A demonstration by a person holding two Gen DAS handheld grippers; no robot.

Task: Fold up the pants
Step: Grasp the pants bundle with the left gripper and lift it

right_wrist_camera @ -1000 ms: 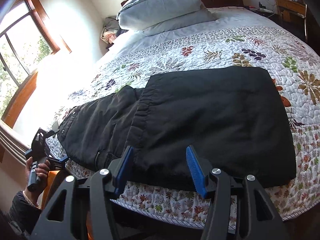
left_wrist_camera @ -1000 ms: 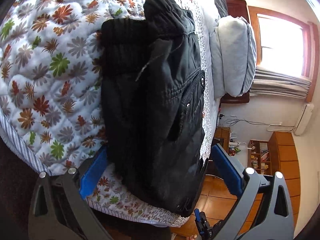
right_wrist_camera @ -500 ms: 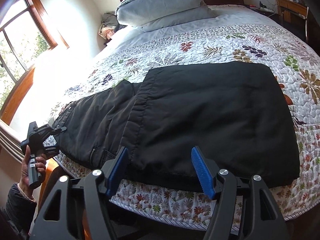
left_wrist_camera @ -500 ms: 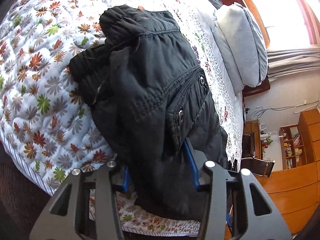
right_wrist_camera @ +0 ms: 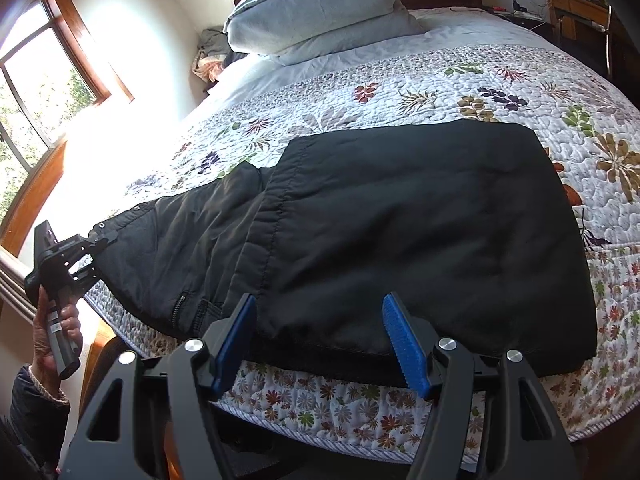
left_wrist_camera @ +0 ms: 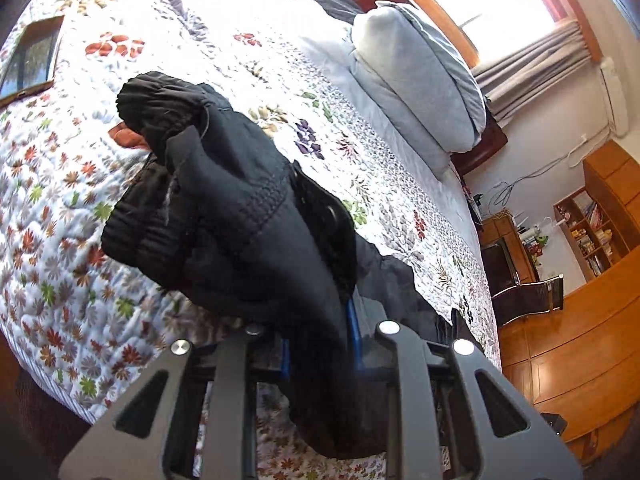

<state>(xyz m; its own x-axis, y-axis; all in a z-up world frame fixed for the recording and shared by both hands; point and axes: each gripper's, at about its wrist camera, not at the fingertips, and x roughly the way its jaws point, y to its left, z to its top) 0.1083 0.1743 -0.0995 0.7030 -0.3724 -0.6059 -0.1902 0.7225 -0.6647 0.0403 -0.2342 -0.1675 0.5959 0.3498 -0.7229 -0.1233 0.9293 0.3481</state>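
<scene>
On the bed's floral quilt (right_wrist_camera: 460, 92) we see the black pants (right_wrist_camera: 420, 220) lying folded along the near edge of the mattress, below the grey pillows (right_wrist_camera: 320, 8). Our left tool (left_wrist_camera: 320, 344) has just been closing and now pinches one end of the pants between its blue pads (left_wrist_camera: 354, 332), the cloth bunched and lifted off the quilt there. Our right tool (right_wrist_camera: 318, 340) hangs spread at the near hem of the pants, its pads to either side of the fabric edge and not pressing it. A hand (right_wrist_camera: 56, 332) grips the left tool's handle.
</scene>
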